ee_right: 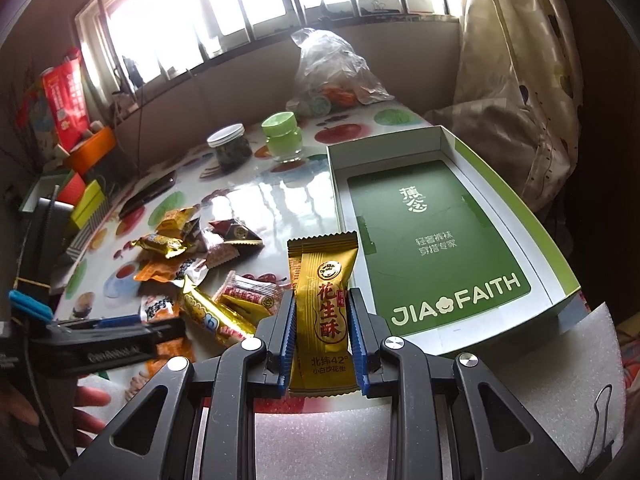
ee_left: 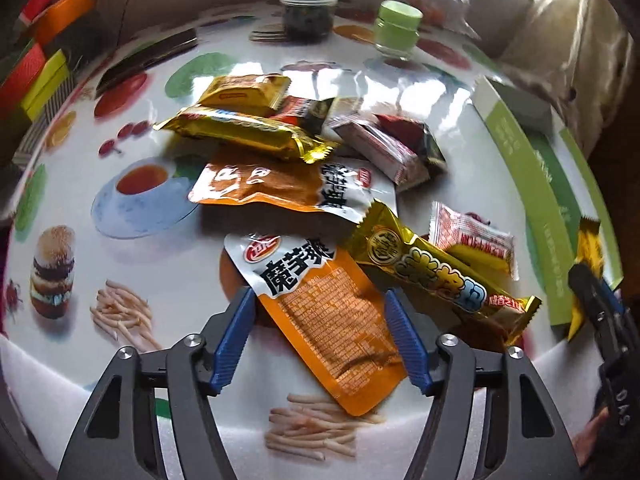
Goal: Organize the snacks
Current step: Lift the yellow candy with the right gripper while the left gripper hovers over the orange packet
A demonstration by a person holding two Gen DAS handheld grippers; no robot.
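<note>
Glossy food-print tabletop (ee_right: 256,200) below a bright barred window (ee_right: 248,12).

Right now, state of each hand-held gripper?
Left hand-held gripper: open, pads either side of the orange pouch, not pressing it.
Right hand-held gripper: shut on the gold peanut-candy packet.

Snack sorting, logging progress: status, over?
Left gripper open, fingers astride orange pouch. Right gripper shut on gold peanut bar. Box empty. Snack pile still on table.
</note>
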